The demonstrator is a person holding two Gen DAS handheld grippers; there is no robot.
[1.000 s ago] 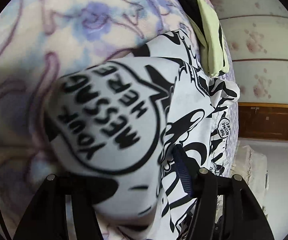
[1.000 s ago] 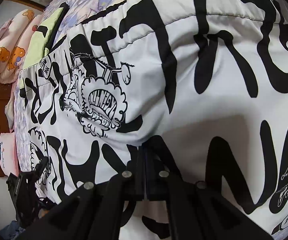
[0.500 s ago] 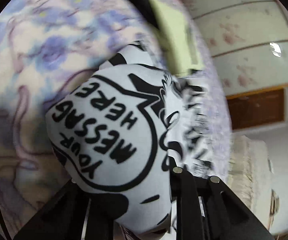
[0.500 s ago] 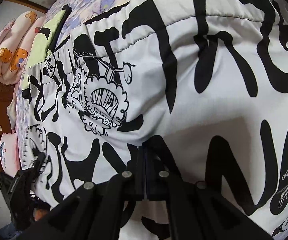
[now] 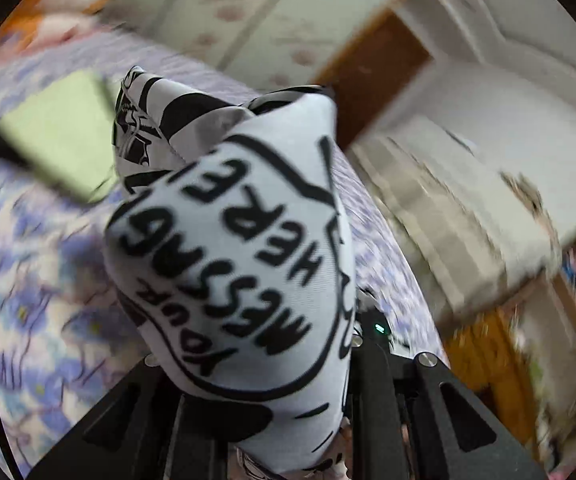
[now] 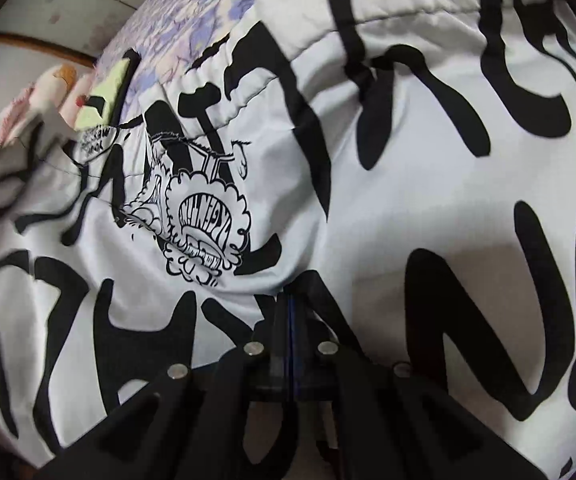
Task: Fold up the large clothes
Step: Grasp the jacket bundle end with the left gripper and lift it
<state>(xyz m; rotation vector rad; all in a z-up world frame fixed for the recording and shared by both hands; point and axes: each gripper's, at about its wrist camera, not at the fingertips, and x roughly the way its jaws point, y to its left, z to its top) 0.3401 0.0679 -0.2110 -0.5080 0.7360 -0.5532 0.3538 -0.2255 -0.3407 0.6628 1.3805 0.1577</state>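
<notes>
A bunched fold of the black-and-white printed garment (image 5: 232, 264) is clamped in the left gripper (image 5: 256, 364), whose jaws have just been closing on it, and is held raised above the floral bed sheet (image 5: 28, 280). The right gripper (image 6: 290, 304) is shut tight on the cloth where it is spread on the bed. Farther off, a folded yellow-green garment (image 5: 56, 132) is seen lying on the sheet.

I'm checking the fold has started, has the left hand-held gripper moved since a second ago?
Yes. The left hand-held gripper, shut on the printed garment, has risen: the flowered bedspread fell away and the wardrobe came into view.
</notes>
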